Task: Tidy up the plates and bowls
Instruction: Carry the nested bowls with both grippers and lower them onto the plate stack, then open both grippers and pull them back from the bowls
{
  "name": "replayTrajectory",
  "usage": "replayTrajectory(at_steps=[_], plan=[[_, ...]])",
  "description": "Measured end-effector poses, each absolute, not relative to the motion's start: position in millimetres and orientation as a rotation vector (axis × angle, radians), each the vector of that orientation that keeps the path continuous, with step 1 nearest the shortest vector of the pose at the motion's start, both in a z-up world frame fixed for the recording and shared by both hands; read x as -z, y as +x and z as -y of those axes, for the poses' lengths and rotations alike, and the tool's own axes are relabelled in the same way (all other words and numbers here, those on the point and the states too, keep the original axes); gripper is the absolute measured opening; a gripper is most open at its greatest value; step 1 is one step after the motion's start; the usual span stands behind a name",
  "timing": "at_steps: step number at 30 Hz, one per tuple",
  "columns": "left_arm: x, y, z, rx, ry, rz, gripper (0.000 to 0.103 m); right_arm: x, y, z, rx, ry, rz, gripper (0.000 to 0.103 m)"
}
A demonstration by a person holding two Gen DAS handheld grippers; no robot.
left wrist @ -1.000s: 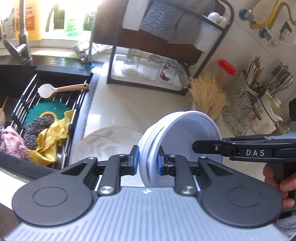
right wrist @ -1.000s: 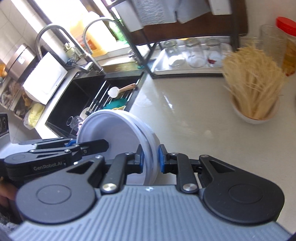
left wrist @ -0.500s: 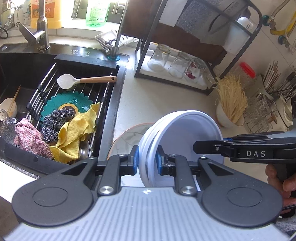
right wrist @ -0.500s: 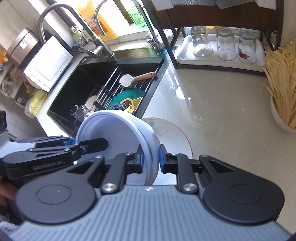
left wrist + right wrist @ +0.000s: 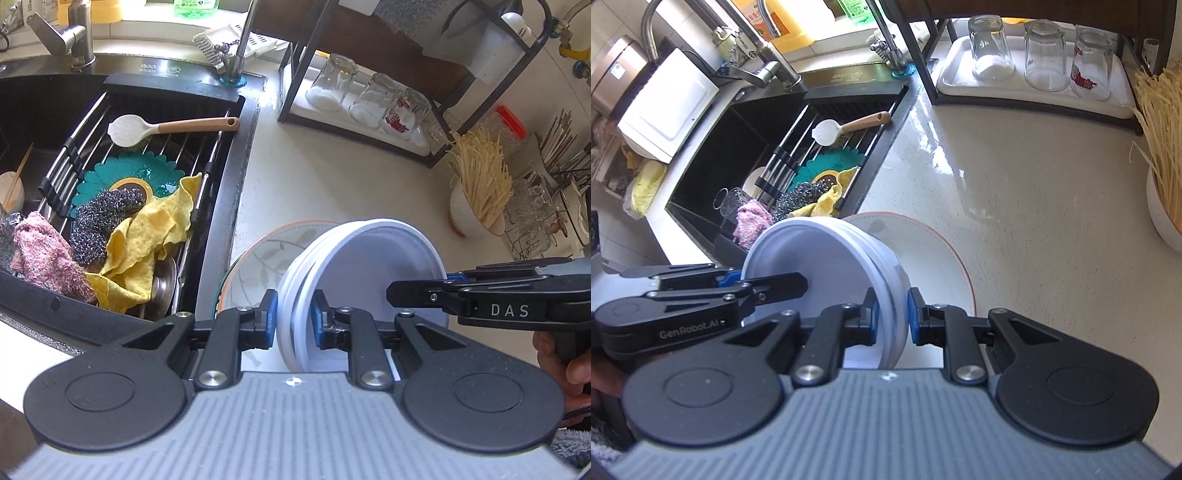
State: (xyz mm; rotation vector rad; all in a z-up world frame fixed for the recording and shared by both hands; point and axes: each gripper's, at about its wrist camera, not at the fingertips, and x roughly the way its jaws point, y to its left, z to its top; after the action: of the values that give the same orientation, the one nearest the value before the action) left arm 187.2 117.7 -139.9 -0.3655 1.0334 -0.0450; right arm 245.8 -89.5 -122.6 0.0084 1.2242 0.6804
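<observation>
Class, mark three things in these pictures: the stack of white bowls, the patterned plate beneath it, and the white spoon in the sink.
stack of white bowls [image 5: 373,266], left wrist view, inner wall.
patterned plate [image 5: 258,266], left wrist view, leaf-patterned face.
white spoon [image 5: 827,132], right wrist view, its bowl.

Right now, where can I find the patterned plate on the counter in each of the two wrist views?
Left wrist: patterned plate at lower centre, left of the white bowls.
Right wrist: patterned plate at centre, right of the white bowls.
Shared landmark: the wooden-handled spoon on the sink rack.
</observation>
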Motion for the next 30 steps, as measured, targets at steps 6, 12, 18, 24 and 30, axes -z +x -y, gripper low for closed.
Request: replayTrajectory(at_steps=[6, 12, 18, 24, 30], plan=[[149, 193, -118, 0.053, -0.367, -1.056, 0.023, 130, 249, 88, -0.664, 0.006, -1.246, 0.019], [159, 201, -115, 0.070, -0.367, -1.081, 0.023, 137, 254, 88, -0.640, 0.006, -1.273, 0.019], [166, 207, -116, 0.077, -0.377, -1.100, 0.023, 144, 258, 88, -0.629, 0.005, -1.298, 0.019], [171, 209, -117, 0.083, -0.391, -1.111, 0.023, 147, 260, 85, -0.638, -0.006, -1.310, 0.019], [172, 210, -119, 0.087, -0.402, -1.111, 0.023, 150, 261, 84, -0.638, -0.003, -1.314, 0.019]])
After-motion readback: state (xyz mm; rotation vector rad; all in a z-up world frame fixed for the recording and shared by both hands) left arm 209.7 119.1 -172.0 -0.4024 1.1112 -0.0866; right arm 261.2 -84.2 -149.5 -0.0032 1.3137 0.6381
